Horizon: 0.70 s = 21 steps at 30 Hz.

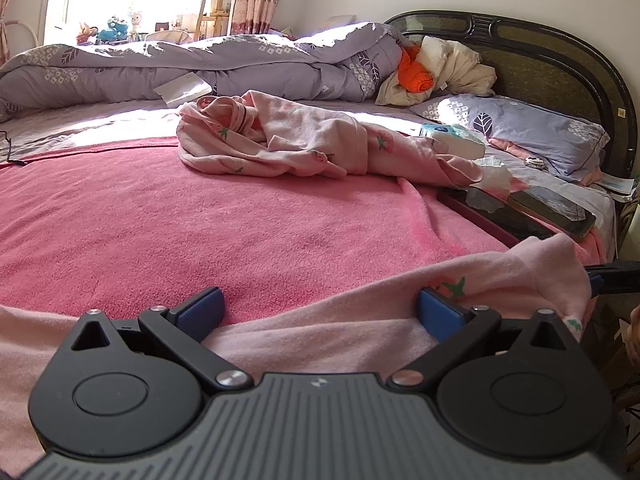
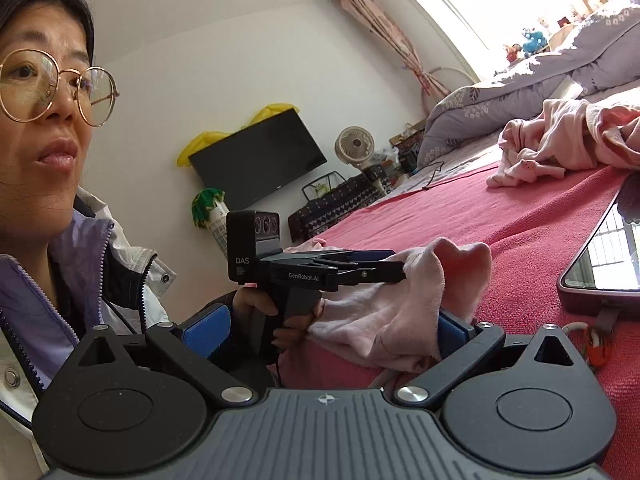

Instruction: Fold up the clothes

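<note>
Two claws gape wide over pink garment (image 1: 320, 320) on bed (image 1: 200, 232): left claw (image 1: 320, 312), right claw (image 2: 324, 334); phone (image 2: 600, 256) beside garment.

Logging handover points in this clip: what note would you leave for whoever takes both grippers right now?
Left gripper: open, fingers either side of the near pink garment at the bed's edge, gripping nothing.
Right gripper: open, with the same garment's bunched end against one finger.
Second pink garment: crumpled mid-bed.
Done: no fold visible on either piece.
Left: probably grasp the near garment, spread it on the red blanket and fold it, then do the second. Mind the tablet lying close by.
</note>
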{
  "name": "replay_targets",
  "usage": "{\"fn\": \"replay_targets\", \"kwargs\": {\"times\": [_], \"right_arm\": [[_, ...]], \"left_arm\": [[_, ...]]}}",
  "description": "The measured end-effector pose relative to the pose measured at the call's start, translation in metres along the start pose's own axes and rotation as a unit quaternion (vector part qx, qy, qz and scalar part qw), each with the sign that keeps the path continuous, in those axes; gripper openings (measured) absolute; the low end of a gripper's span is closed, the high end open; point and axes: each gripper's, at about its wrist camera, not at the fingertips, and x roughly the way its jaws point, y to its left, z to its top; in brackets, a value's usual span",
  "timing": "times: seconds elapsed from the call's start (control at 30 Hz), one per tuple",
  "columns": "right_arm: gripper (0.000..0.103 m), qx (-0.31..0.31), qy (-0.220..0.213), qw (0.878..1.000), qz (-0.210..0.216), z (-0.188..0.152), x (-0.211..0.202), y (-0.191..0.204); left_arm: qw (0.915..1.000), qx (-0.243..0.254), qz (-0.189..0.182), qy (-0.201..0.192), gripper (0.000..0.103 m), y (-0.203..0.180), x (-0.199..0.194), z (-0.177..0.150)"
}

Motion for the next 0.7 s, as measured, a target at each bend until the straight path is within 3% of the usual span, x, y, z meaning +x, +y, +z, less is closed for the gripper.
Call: {"fn": "replay_targets", "kwargs": {"times": [0.1,0.17,0.23,0.4,0.47,0.53,0.57,0.67,0.7], "right_arm": [[0.103,0.005,-0.005,0.999,-0.032,-0.007,-0.008,0.004],[0.103,0.008,-0.029,0.998,-0.05,-0.01,-0.017,0.006],[0.103,0.004,-0.063,0.994,-0.094,-0.009,-0.024,0.014],[0.102,-0.019,-0.189,0.96,-0.205,-0.008,-0.012,0.044],[0.102,-0.022,-0.21,0.964,-0.163,-0.01,0.001,0.048],[0.102,-0.015,-0.204,0.973,-0.106,-0.012,0.019,0.046],[0.102,-0.009,-0.195,0.976,-0.099,-0.014,0.029,0.044],[0.1,0.023,-0.155,0.978,-0.135,-0.015,0.056,0.031],[0.088,0.046,-0.148,0.975,-0.159,-0.013,0.057,0.025]], "left_arm": [[1.0,0.0,0.0,-0.001,0.103,0.0,0.0,0.0],[1.0,0.001,0.001,-0.001,0.103,-0.001,0.0,-0.001],[1.0,0.002,0.001,-0.002,0.103,-0.001,0.0,-0.001],[1.0,0.002,0.004,-0.005,0.103,-0.002,-0.004,-0.002],[1.0,0.001,0.003,-0.006,0.103,-0.002,-0.007,-0.002],[1.0,-0.001,0.002,-0.008,0.103,-0.001,-0.012,-0.002],[1.0,-0.003,0.002,-0.009,0.103,0.0,-0.015,-0.002],[0.9998,-0.011,0.008,-0.017,0.103,0.007,-0.027,-0.002],[0.9996,-0.014,0.014,-0.02,0.103,0.011,-0.031,-0.002]]}}
